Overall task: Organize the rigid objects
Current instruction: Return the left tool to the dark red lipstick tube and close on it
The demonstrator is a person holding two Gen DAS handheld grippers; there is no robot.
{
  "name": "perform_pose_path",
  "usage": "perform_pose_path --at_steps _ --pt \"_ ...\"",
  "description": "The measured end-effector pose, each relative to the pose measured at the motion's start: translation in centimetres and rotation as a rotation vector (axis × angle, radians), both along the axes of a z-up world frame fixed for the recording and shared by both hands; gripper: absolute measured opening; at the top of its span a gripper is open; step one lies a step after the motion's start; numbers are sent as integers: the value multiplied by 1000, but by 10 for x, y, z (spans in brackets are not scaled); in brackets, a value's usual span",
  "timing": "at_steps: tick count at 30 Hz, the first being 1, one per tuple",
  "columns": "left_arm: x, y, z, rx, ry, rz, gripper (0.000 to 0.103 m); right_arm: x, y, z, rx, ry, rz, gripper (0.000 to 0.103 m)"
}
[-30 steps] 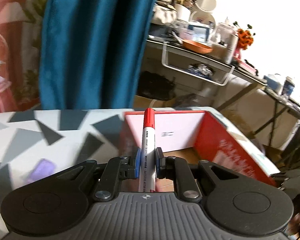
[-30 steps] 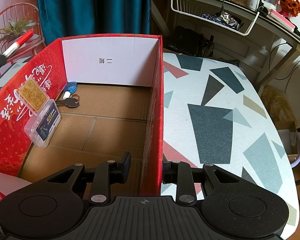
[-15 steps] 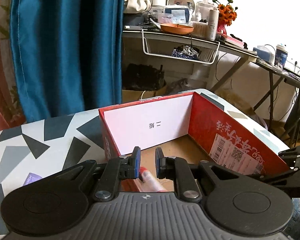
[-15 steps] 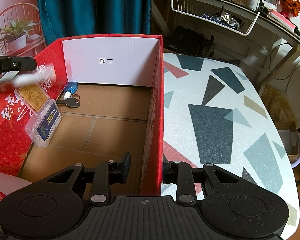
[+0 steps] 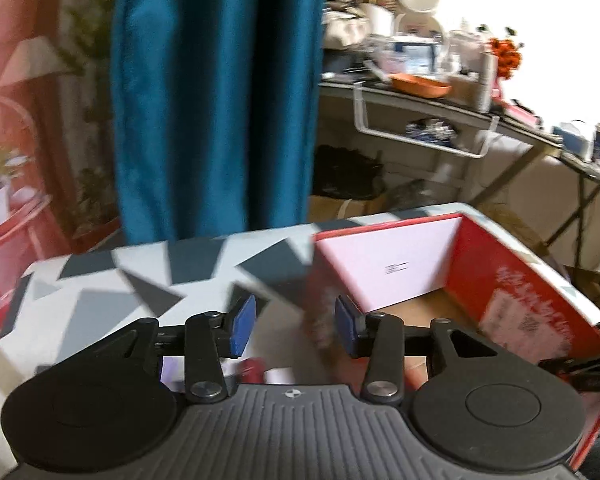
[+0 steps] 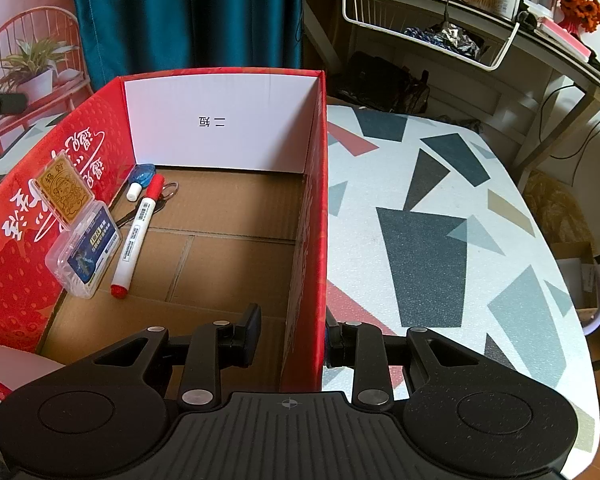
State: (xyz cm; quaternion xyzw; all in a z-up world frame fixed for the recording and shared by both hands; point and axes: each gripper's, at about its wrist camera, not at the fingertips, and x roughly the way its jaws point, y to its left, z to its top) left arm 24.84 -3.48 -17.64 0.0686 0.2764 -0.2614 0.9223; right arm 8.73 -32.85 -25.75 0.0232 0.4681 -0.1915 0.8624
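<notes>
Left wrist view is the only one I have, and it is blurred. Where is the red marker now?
Observer: The red marker lies flat on the floor of the red box, beside the clear plastic case.
Operator: Is anything else in the box?
Observer: Yes, a small blue item with a white tip and a key ring near the far white wall.
Operator: What is the right hand-held gripper doing?
Observer: The right hand-held gripper straddles the box's near right wall, one finger inside and one outside.
</notes>
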Motion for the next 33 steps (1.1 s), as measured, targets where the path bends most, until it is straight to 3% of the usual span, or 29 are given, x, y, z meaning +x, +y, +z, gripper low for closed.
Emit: perform_pose_path --at_steps 6,10,16,20,24,33 --pt "10 31 -25 13 70 73 45 0 0 0 0 0 0 28" --pt "11 33 -48 56 115 96 43 0 0 0 -1 1 1 28" --pt "15 28 -79 60 203 97 43 0 0 0 0 1 0 28" --pt "14 18 -92 87 215 99 43 0 0 0 0 1 1 28" --pt "11 12 -102 95 224 117 24 0 0 0 0 0 1 28" --pt "1 20 -101 94 221 121 23 0 0 0 0 1 1 28"
